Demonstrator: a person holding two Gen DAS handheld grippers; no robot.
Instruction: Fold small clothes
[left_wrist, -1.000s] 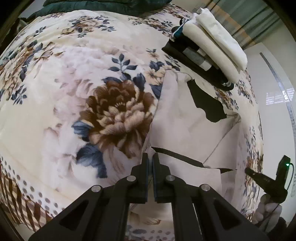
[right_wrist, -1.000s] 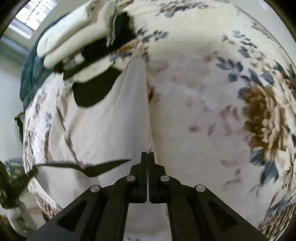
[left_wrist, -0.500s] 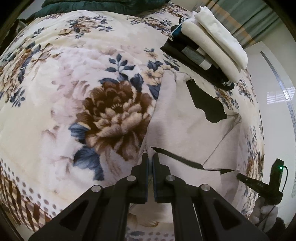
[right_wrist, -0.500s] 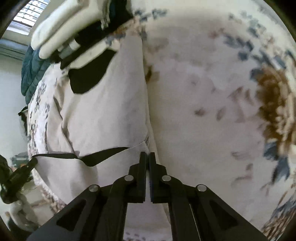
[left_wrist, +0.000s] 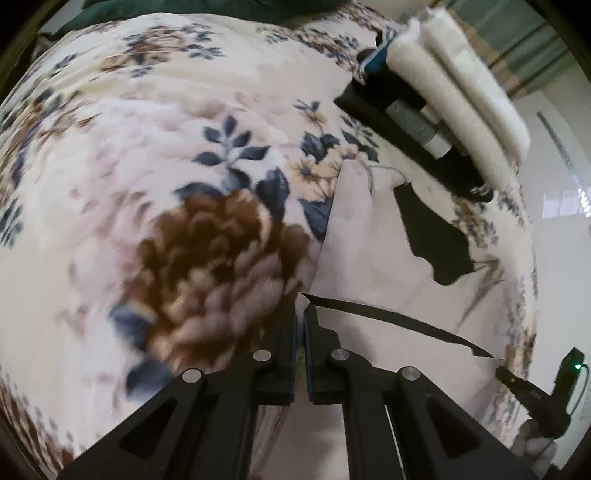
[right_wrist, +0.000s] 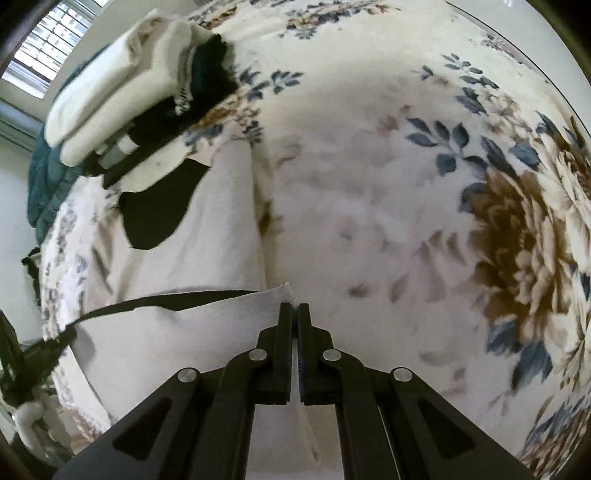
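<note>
A pale beige garment (left_wrist: 373, 258) with black patches lies on the floral blanket; it also shows in the right wrist view (right_wrist: 192, 258). My left gripper (left_wrist: 300, 310) is shut on one corner of its near edge. My right gripper (right_wrist: 294, 308) is shut on the other corner, and is seen at the lower right of the left wrist view (left_wrist: 498, 369). The lifted near edge is stretched between them over the rest of the garment, its black underside showing as a thin dark line (left_wrist: 399, 321).
A stack of folded clothes (left_wrist: 436, 88), white on top and dark below, sits beyond the garment; it also shows in the right wrist view (right_wrist: 133, 92). The floral blanket (left_wrist: 147, 166) covers the bed. A dark green quilt (right_wrist: 48, 177) lies at the far end.
Both grippers have carried the held edge forward over the garment toward the folded stack, and the fold has grown.
</note>
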